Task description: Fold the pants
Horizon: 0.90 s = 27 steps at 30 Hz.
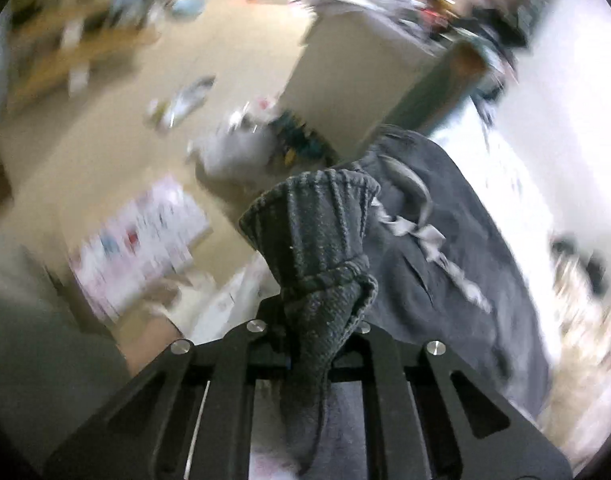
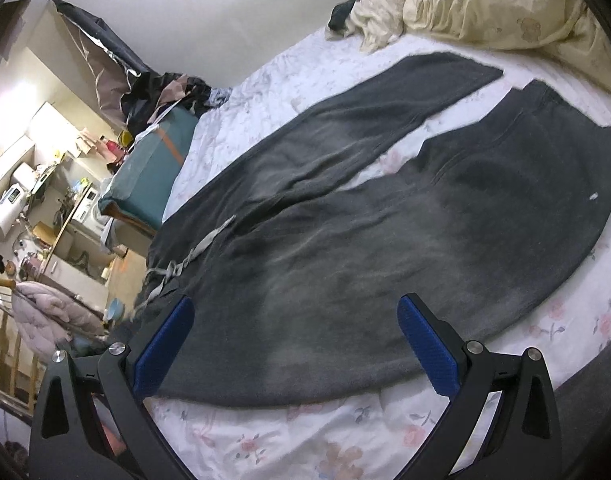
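Item: dk grey sweatpants (image 2: 345, 216), spread flat on bed w/ floral sheet (image 2: 289, 432), legs running toward cream duvet (image 2: 485, 4); grey drawstring (image 2: 193, 256) at waist.
L gripper (image 1: 313, 320): jaws together, clamped on ribbed waistband (image 1: 317, 232), cloth bunched up between them.
R gripper (image 2: 295, 344): blue pads (image 2: 165, 344) wide apart, over pants' near edge, gripping nothing.
Containers: none discernible; L view blurred.

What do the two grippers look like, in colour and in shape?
Both have black, angular linkage arms with slot cut-outs and round silver screw heads. The right gripper carries blue ribbed pads on its jaws. On the left gripper no pad colour shows.
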{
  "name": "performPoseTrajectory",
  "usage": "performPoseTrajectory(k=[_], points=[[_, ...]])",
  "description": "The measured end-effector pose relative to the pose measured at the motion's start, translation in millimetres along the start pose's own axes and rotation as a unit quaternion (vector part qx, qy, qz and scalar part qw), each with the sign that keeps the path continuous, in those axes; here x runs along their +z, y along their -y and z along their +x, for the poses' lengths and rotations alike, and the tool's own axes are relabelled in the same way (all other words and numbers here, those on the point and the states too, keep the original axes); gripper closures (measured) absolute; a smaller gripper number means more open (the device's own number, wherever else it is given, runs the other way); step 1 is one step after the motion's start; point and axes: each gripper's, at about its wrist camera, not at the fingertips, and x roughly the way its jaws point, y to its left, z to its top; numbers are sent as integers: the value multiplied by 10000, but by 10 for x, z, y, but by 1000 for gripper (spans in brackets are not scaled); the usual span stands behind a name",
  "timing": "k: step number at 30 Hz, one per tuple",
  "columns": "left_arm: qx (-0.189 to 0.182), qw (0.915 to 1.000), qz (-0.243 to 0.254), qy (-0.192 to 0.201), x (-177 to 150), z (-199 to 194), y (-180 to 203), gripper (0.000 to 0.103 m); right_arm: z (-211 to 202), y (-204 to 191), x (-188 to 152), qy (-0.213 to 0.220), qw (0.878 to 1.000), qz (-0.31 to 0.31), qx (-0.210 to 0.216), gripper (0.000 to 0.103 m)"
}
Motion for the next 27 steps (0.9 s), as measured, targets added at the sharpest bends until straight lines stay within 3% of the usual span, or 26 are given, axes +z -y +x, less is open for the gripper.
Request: performPoseTrajectory(k=[3,6,9,12,16,20,22,24,27], points=[[130,9982,587,39,111,-174,239,95,159,0,-93,-570,9967,266,513,0],[347,9944,1001,-2,174,-203,372,95,404,117,-418,-1138,9769,1414,1126,0],[496,9929,1074,-88,183,-172,391,95,727,142,-852,-1565,9623,2002,974,0],[538,9933,1022,-80,163,-145,349,95,989,250,-1026,-1778,9539,2326,651,0],[575,9935,982,-71,122,-129,317,95,1026,614,-758,-1238,9614,2453,169,0],[621,9940,890,-147,124,-111,309,95,808,1214,-339,-394,9548,2946,-111,4],[620,9944,827,-200,129,-105,304,95,614,1540,-95,102,9550,2892,-645,9],[632,9945,811,-196,134,-101,303,95,406,1897,80,563,9422,3112,-1104,11],[661,9947,766,-204,138,-88,294,95,215,2315,385,835,9240,3532,-1205,11]])
